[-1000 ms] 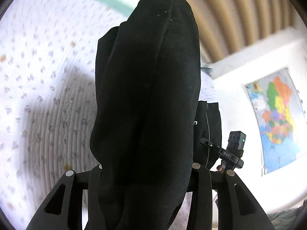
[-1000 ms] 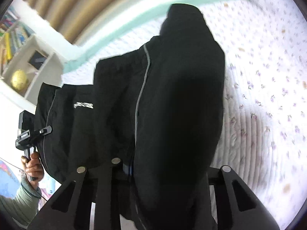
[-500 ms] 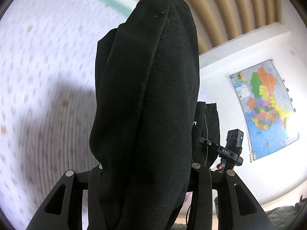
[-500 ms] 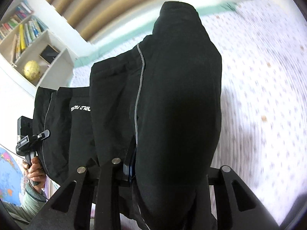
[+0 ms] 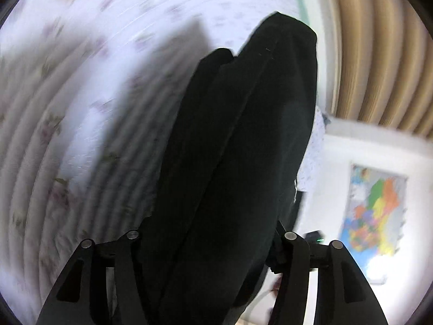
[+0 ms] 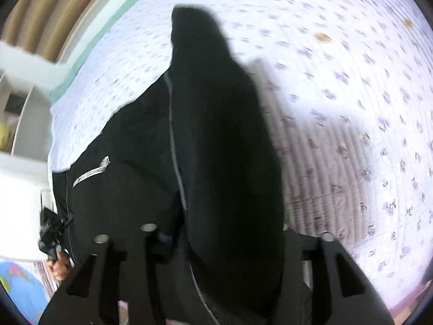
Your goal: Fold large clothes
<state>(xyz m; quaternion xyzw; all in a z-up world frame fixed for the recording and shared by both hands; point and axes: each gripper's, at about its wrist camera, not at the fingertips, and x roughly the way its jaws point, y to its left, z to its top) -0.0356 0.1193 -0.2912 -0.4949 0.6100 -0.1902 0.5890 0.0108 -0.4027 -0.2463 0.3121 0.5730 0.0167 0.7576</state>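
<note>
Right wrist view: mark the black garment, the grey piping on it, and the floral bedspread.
black garment [image 6: 230,149]: right wrist view, on the tall bunched fold at centre.
grey piping [image 6: 173,140]: right wrist view, on the stripe's middle stretch.
floral bedspread [image 6: 351,86]: right wrist view, on bare quilting at right.

Matt black cloth of a garment [image 6: 227,146], edged with thin grey piping, fills the space between the matt black plastic jaws of the right gripper [image 6: 216,233]. Beyond the jaws lies a quilted floral bedspread [image 6: 351,86] of soft, ribbed white cloth.
</note>
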